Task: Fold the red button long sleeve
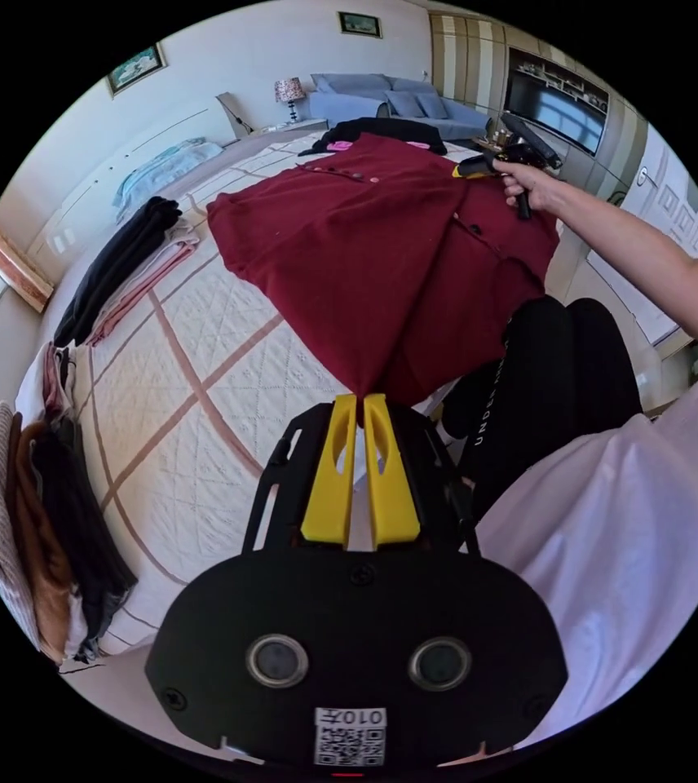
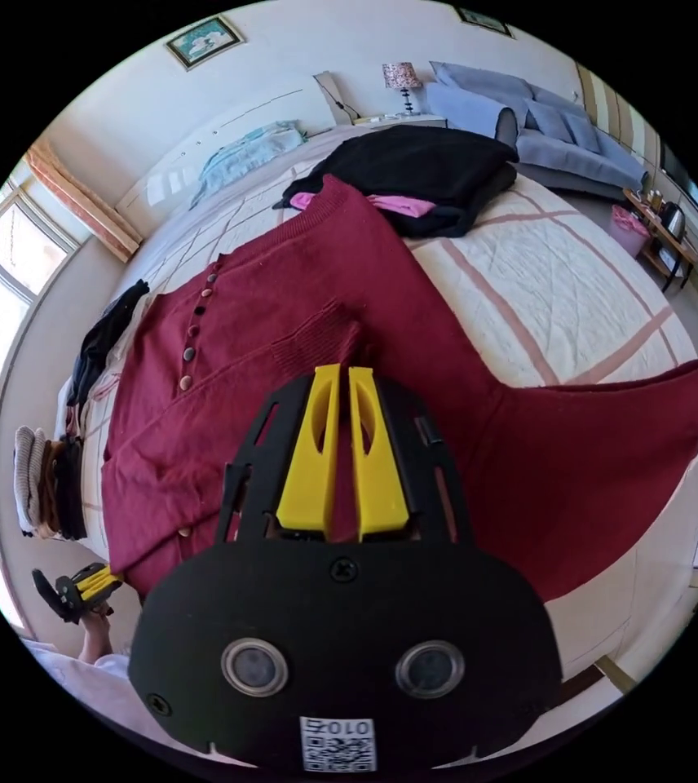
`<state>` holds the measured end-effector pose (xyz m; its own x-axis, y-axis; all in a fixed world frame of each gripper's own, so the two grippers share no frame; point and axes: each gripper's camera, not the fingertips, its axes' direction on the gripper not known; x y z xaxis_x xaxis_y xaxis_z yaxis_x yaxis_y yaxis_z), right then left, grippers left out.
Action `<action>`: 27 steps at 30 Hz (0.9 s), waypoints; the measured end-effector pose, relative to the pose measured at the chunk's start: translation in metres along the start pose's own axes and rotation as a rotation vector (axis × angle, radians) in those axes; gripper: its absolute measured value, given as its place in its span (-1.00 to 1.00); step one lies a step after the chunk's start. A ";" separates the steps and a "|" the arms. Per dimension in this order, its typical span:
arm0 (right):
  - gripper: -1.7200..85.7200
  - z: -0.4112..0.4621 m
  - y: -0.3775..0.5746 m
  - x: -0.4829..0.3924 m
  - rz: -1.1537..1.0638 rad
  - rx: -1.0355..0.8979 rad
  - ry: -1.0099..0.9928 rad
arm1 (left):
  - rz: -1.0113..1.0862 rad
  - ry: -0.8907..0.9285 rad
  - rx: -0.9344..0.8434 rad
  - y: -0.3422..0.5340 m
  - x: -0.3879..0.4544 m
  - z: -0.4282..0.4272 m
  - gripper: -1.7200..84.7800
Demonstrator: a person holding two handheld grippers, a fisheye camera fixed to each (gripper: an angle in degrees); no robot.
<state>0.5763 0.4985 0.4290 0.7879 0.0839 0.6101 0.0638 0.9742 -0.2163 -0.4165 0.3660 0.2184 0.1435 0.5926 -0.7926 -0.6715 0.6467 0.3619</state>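
1. In the left gripper view, the left gripper [image 1: 360,397] has its yellow jaws almost together, pinching a point of the red shirt [image 1: 382,245]; the cloth between the tips is hidden by the jaws.
2. In the right gripper view, the right gripper [image 2: 337,371] also has its jaws nearly closed, with red knit gathered at the tips. Whether both jaws press on it is hard to make out.
3. The red shirt is stretched between the two grippers over the quilted bed [image 1: 202,383], its button row [image 2: 194,342] facing up and one part trailing off towards the bed's edge.
4. White lettering runs down the person's black trouser leg [image 1: 545,383], only partly legible.
5. The person's right arm [image 1: 634,245] reaches out straight, the hand [image 1: 532,186] wrapped round the other gripper's handle.
6. A black garment with pink showing [image 2: 422,175] lies beyond the shirt's collar; folded clothes [image 1: 121,269] sit along the bed's far side.
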 end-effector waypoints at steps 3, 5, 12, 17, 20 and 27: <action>-0.86 -0.031 0.006 0.008 0.011 0.061 -0.006 | -0.009 0.014 -0.005 0.001 -0.007 0.004 -0.95; -0.84 -0.049 0.016 0.015 0.015 0.136 0.038 | 0.001 -0.012 0.017 0.003 -0.011 -0.003 -0.95; -0.82 -0.098 0.036 0.077 0.001 0.193 -0.097 | 0.069 0.034 0.027 0.014 -0.030 -0.016 -0.93; -0.70 -0.199 0.076 0.221 0.427 0.424 0.164 | -0.141 0.181 0.254 0.027 -0.073 -0.052 -0.95; -0.67 -0.218 0.079 0.294 0.581 0.365 0.170 | -0.240 0.235 0.371 0.029 -0.102 -0.055 -0.96; -0.79 -0.199 0.063 0.364 0.639 0.323 -0.152 | -0.256 0.349 0.410 0.013 -0.128 -0.034 -0.96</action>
<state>0.9889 0.5486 0.4858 0.5153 0.6618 0.5445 -0.5821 0.7366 -0.3444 -0.4677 0.2826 0.3077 -0.0297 0.2454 -0.9690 -0.3019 0.9219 0.2427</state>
